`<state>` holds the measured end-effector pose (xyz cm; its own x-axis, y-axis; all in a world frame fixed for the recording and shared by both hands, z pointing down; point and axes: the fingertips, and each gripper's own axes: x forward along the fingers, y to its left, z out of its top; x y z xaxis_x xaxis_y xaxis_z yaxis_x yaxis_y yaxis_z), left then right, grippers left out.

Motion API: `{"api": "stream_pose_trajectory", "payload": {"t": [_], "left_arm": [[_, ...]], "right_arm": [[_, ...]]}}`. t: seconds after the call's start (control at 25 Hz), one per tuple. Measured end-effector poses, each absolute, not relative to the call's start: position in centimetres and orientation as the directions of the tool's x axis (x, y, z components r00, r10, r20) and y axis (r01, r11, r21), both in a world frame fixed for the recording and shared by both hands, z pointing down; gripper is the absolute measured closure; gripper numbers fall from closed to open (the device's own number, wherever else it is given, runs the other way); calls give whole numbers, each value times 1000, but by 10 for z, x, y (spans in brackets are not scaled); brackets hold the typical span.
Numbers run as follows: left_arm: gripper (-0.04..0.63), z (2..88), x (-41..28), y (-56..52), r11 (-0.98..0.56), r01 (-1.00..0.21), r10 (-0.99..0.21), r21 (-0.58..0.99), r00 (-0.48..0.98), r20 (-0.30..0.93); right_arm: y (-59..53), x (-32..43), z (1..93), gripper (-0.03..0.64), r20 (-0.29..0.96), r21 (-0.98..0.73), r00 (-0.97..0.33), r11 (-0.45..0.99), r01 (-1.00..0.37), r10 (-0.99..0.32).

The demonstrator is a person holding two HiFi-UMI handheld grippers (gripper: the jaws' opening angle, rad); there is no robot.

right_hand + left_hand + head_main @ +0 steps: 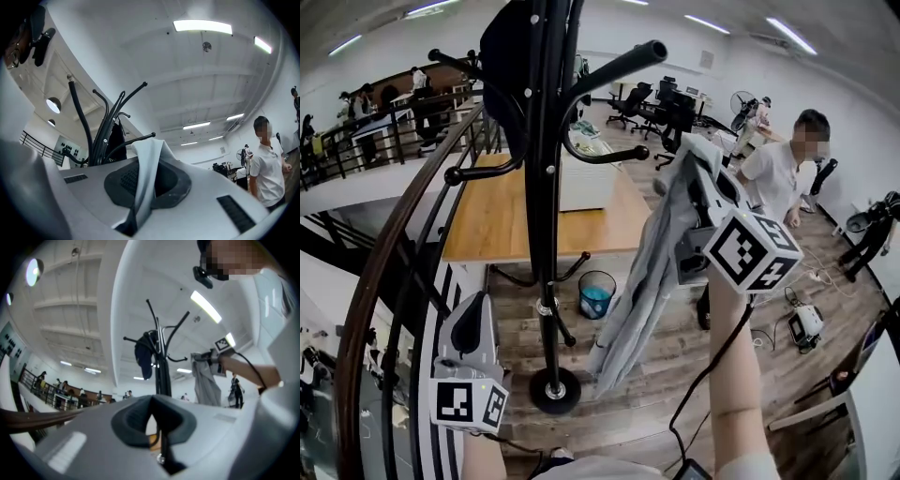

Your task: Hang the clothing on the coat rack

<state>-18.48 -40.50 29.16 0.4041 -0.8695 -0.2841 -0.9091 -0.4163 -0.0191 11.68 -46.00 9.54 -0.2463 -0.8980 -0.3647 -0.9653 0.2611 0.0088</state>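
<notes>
The black coat rack [546, 187] stands in the middle of the head view, with a dark garment [502, 47] hanging on its far side. My right gripper [705, 173] is raised just right of a lower hook [614, 156] and is shut on a light grey garment [647, 281] that hangs down beside the pole. In the right gripper view the grey cloth [147, 173] is pinched between the pads, the rack [105, 136] to the left. My left gripper [473, 323] hangs low near the rack's base [555, 389], shut and holding nothing [152, 401].
A wooden table [506, 225] with a white box [586, 173] stands behind the rack. A blue bin [596, 293] sits on the floor beneath it. A dark railing [384, 262] curves along the left. A person in a white shirt [778, 173] stands at the right.
</notes>
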Motion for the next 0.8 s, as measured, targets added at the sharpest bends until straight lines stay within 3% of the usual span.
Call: {"api": "stream_pose_trajectory", "payload": {"t": [0.44, 0.8], "left_arm": [[586, 296, -194, -423, -452, -892, -855, 1, 433, -286], [586, 293, -203, -420, -457, -889, -853, 10, 435, -288]], "right_arm": [[-481, 111, 48, 606, -384, 19, -197, 206, -978, -902], [-470, 82, 33, 606, -378, 34, -267, 275, -961, -887]]}}
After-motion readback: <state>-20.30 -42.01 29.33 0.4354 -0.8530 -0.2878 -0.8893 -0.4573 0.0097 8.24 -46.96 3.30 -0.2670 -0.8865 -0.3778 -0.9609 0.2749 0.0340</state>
